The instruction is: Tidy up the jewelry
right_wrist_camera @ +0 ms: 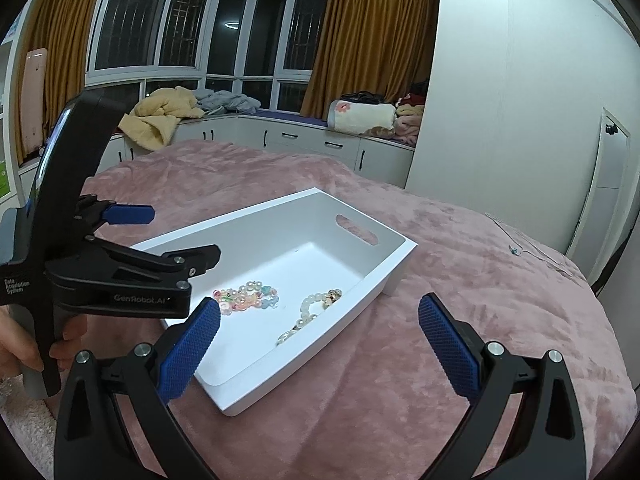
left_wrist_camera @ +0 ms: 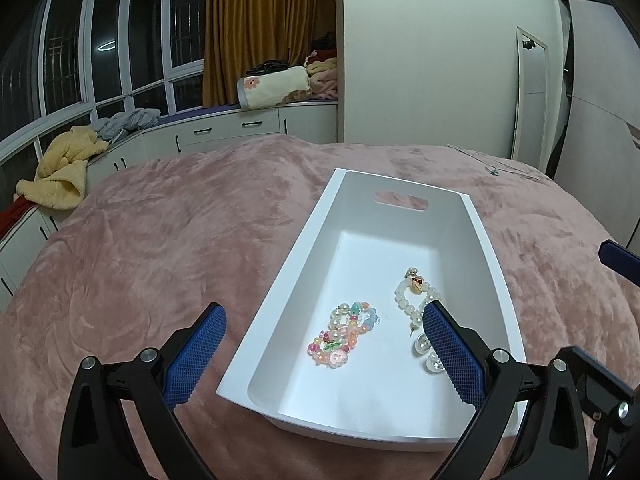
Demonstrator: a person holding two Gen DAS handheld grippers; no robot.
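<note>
- White plastic tray (left_wrist_camera: 496, 280), rectangular, with a slot handle cut in its far end wall; it lay on a pink plush bedspread (left_wrist_camera: 160, 240), directly ahead of the left gripper (left_wrist_camera: 324, 354) and ahead-left of the right gripper (right_wrist_camera: 320, 334).
- Multicoloured bead bracelet (left_wrist_camera: 346, 332), pastel and pearly beads, lay coiled on the tray floor, between the left gripper's two fingers as seen from its camera.
- White pearl bracelet (left_wrist_camera: 412, 300) with a gold charm lay on the tray floor, just beside the coloured one, toward the left gripper's right finger.
- Two large pearl-drop earrings (left_wrist_camera: 426, 350) lay at the near end of the pearl bracelet, partly hidden behind the left gripper's right blue pad.
- Left gripper: jaws spread wide, blue textured pads well apart, nothing held; its left finger was over the bedspread, its right finger over the tray's interior. A hand (right_wrist_camera: 24, 340) gripped its handle in the right wrist view.
- Right gripper: jaws spread wide, nothing held; its left pad was over the tray's near corner, its right pad over bare bedspread.
- Thin chain necklace (right_wrist_camera: 520, 248) lay on the bedspread, well apart from the tray, ahead-right of the right gripper.
</note>
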